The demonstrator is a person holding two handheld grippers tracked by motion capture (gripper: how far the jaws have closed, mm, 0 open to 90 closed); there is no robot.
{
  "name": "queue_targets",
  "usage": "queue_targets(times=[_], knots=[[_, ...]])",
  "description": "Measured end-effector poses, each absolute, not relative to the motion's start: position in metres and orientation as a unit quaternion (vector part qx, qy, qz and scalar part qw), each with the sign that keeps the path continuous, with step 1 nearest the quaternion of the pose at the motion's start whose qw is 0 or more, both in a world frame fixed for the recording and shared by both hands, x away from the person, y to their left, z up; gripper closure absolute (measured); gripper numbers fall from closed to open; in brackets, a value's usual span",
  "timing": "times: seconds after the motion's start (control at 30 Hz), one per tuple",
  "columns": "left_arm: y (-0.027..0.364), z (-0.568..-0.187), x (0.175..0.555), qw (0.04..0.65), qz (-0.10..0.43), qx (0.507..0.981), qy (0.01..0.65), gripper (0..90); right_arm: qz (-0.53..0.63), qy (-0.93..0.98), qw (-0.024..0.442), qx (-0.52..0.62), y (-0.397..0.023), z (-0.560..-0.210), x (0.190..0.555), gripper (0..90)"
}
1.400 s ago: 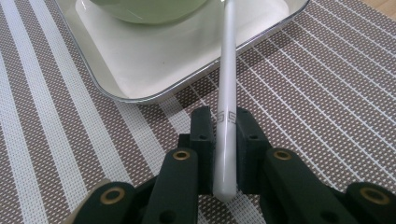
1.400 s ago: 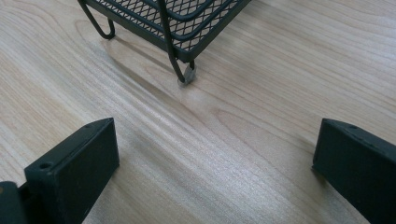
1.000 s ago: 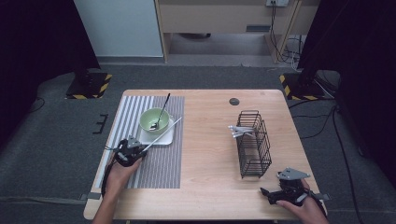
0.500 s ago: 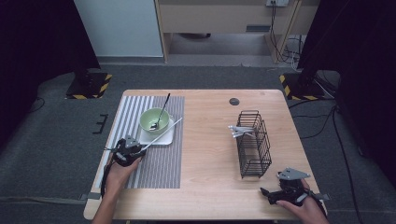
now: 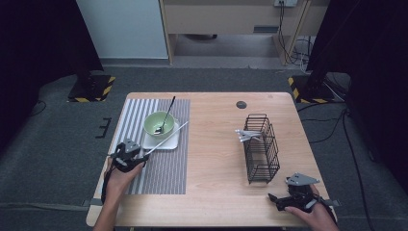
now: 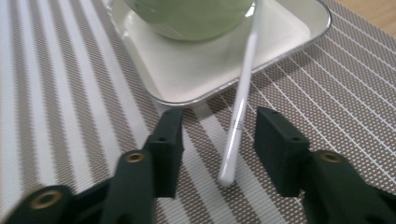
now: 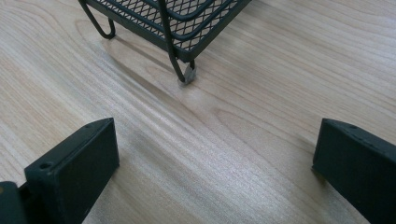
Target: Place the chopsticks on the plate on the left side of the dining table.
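At the left of the table we see the left hand-held gripper low over the striped mat. Its jaws have just been opening, and the white stick lies between them, untouched by either pad: released. The stick's near end rests on the mat, and it slants up across the rim of the white tray to lean by the green bowl. A dark spoon stands in the bowl. Farther right, a black wire rack stands on the bare wood with white pieces at its far end. At the near right corner the right hand-held gripper lies with jaws wide apart and nothing between them, the rack's foot just ahead of it.
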State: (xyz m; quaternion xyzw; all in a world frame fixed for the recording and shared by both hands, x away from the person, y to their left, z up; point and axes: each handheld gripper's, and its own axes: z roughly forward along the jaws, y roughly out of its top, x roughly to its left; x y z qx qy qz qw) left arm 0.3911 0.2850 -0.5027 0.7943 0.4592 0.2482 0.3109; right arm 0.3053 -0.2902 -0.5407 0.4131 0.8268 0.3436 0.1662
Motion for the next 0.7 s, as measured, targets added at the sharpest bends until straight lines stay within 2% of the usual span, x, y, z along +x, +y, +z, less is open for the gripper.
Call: queue_targets(times=[0.03,0.1,0.13,0.57,0.7], knots=[[0.286,-0.499,0.391,0.319,0.245,0.790,0.463,41.1,0.344,0.827,0.166,0.413,-0.290,-0.541,0.305,0.3],[0.285,-0.495,0.391,0.324,0.246,0.786,0.465,30.4,0.344,0.827,0.166,0.413,-0.290,-0.541,0.305,0.3],[0.285,-0.495,0.391,0.324,0.246,0.786,0.465,29.1,0.344,0.827,0.166,0.413,-0.290,-0.541,0.305,0.3],[0.244,-0.465,0.398,0.332,0.217,0.811,0.429,14.4,0.344,0.827,0.166,0.413,-0.290,-0.541,0.305,0.3],[0.234,-0.456,0.405,0.338,0.207,0.810,0.433,13.0,0.343,0.827,0.166,0.413,-0.290,-0.541,0.305,0.3]])
